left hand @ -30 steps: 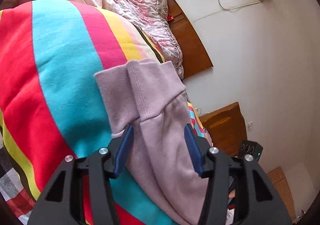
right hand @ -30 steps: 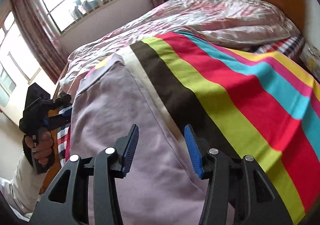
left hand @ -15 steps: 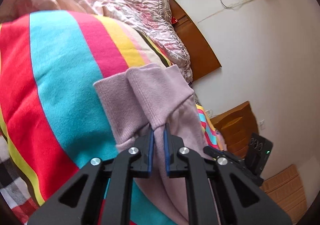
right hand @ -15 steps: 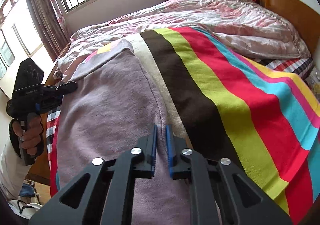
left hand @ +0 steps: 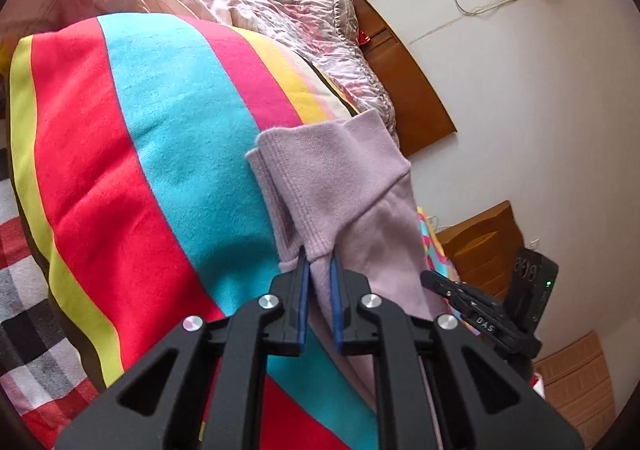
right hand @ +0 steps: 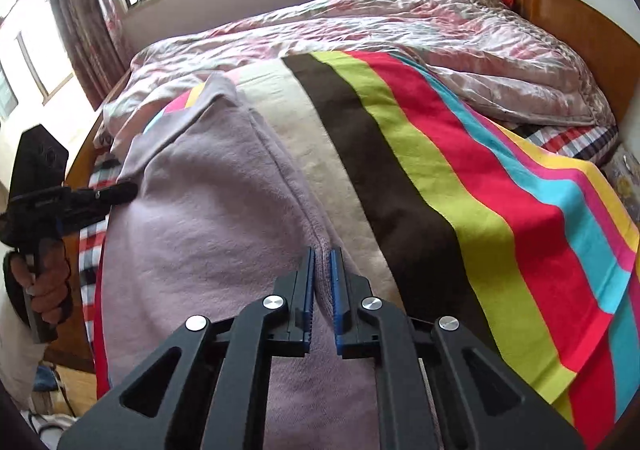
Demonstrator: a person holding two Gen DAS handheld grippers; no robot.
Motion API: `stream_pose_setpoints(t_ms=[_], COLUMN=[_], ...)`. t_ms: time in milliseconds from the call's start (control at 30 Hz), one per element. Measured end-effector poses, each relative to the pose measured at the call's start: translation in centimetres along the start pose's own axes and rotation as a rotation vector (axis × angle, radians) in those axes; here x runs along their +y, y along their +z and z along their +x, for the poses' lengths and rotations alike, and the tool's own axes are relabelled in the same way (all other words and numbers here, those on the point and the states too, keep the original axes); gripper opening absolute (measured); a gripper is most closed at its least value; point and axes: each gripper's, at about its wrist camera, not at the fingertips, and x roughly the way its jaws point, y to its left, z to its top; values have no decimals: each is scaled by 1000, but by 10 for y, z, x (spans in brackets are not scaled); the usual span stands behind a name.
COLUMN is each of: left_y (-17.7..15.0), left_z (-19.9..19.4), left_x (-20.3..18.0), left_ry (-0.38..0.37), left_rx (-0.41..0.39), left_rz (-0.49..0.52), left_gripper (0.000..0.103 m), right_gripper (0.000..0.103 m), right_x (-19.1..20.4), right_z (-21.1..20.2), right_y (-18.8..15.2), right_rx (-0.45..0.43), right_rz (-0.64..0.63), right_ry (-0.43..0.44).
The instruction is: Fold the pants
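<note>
My left tongs (left hand: 319,256) have just closed and now pinch the ribbed cuff end of the lilac pants (left hand: 340,186), fabric squeezed between the blue pads. My right tongs (right hand: 322,260) have closed too and grip a raised seam edge of the same pants (right hand: 192,234). There is one pair of pants, lying along the near edge of the bed on one striped blanket (right hand: 460,178); its far end lies toward the foot of the bed, by the window side. To the right of the pants the blanket lies flat and bare. Beyond it one pink quilt (right hand: 440,34) is bunched up against the wooden headboard (right hand: 568,6). I count two tongs, each in one hand; my left hand (right hand: 44,282) shows off the bed's edge.
</note>
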Motion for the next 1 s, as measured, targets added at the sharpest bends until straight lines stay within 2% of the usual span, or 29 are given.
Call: stream_pose_setpoints(t_ms=[67,133,233,267,300,333,433,567,600,700,800,900,1000], left_y=[0,0,-1,-3,-5,-6,-9,-15,-17,-18,-17,-14,-15], left_z=[0,0,-4,-8,-11,-15,-12,-1,0,0,-1,-1,2], left_x=[-1,-2,-10,-16,-22,-27,-36,-34,-34,-33,-28,-23,-24], left_ry=[6,18,31,38,54,78,74,69,66,71,71,69,82], left_rx=[3,6,-8,-20,-34,-50,-30,4,1,-4,8,18,24], left_rz=[17,27,23,38,57,79,128,112,104,92,78,64,78], left_gripper=[11,12,22,34,50,57,58,52,52,46,40,39,38], right_gripper=[18,46,47,47,47,47,46,40,38,23,19,16,9], right_x=[-6,-11,-16,-11,-2,10,53,94,99,102,99,96,98], right_z=[-6,-19,-61,-72,-86,-97,-121,-124,-122,-110,-102,-100,-99], right_y=[1,1,-16,-24,-38,-52,-102,-148,-156,-169,-172,-174,-179], right_rx=[-35,-60,-121,-119,-108,-100,-66,-9,0,40,57,59,64], right_rz=[32,64,127,121,90,53,-48,-105,-113,-113,-126,-139,-178], right_ry=[-14,-52,8,23,34,38,96,165,159,130,90,69,33])
